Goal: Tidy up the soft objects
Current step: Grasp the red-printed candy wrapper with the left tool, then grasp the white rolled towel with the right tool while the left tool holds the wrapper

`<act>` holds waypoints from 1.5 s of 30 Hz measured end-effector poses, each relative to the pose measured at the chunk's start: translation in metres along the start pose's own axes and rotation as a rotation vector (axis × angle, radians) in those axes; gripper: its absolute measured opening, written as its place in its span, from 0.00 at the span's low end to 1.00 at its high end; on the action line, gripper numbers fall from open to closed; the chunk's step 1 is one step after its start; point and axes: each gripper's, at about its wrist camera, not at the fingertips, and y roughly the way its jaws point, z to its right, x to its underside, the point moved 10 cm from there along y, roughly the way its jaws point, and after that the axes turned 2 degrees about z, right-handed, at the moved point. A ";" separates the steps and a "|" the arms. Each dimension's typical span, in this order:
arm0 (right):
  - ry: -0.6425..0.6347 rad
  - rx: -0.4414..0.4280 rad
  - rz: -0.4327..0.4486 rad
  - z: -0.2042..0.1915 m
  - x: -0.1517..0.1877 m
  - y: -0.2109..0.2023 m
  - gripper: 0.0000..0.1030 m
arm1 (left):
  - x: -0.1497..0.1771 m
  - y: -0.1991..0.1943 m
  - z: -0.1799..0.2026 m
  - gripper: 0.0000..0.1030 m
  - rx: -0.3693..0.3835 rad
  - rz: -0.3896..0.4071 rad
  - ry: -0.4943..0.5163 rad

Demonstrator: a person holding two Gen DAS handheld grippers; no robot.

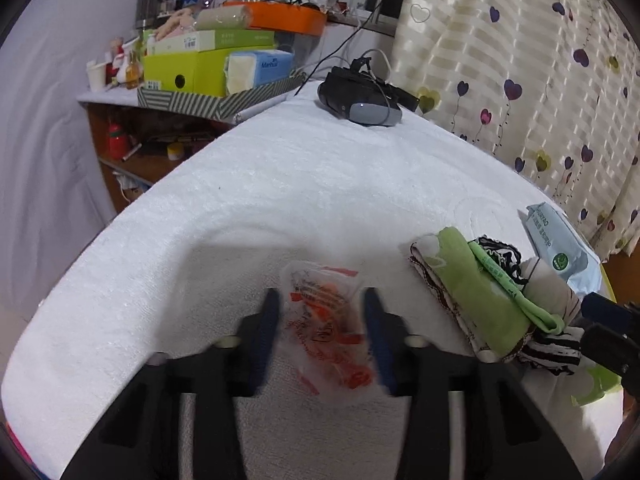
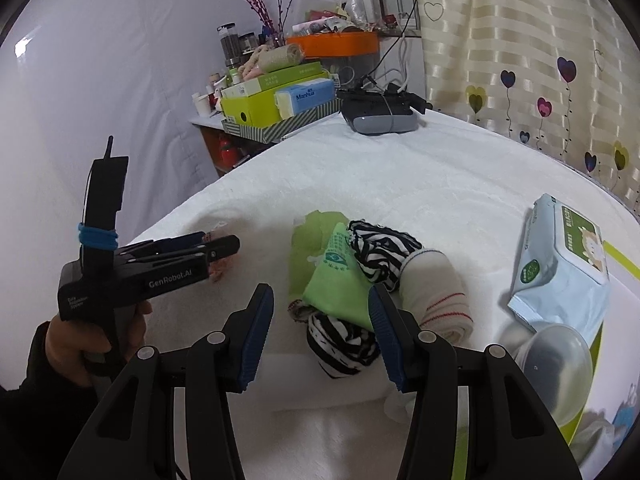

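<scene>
Surface: white fleecy cloth-covered table (image 1: 304, 184), heart-print curtain (image 1: 520, 80) behind
Left gripper (image 1: 320, 320): jaws partly open, either side of a clear plastic packet with red print (image 1: 328, 324); contact cannot be told
Right gripper (image 2: 320, 336): jaws wide, holding nothing, over a pile of green and striped soft cloths (image 2: 352, 276)
Writing: "GenRobot.AI" on the left gripper; "Manhua" on a blue tissue pack (image 2: 308, 96)

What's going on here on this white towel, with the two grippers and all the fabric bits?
A person is sorting soft items by hand. The left gripper straddles a clear packet with orange print; whether its pads press it isn't clear. The right gripper hangs open over a pile of rolled cloths. A wet-wipes pack lies apart.
</scene>
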 end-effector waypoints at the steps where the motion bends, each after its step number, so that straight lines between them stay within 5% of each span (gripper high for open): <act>1: 0.000 0.003 -0.004 0.001 0.000 0.001 0.49 | 0.000 -0.002 0.001 0.23 0.006 0.006 0.000; 8: -0.018 -0.010 0.011 -0.003 0.005 -0.012 0.49 | 0.011 -0.021 0.007 0.19 0.057 0.026 -0.022; 16: -0.016 -0.040 -0.047 -0.017 0.048 -0.030 0.49 | 0.028 -0.049 0.025 0.18 0.126 0.042 -0.006; 22: 0.125 0.013 -0.108 0.001 0.065 -0.014 0.49 | 0.040 -0.057 0.041 0.18 0.162 0.025 0.013; 33: 0.520 -0.048 -0.171 0.019 0.067 0.011 0.49 | 0.040 -0.067 0.050 0.18 0.208 0.045 0.041; 45: 0.517 0.045 -0.197 0.019 0.063 0.030 0.49 | 0.044 -0.065 0.062 0.18 0.260 0.032 0.053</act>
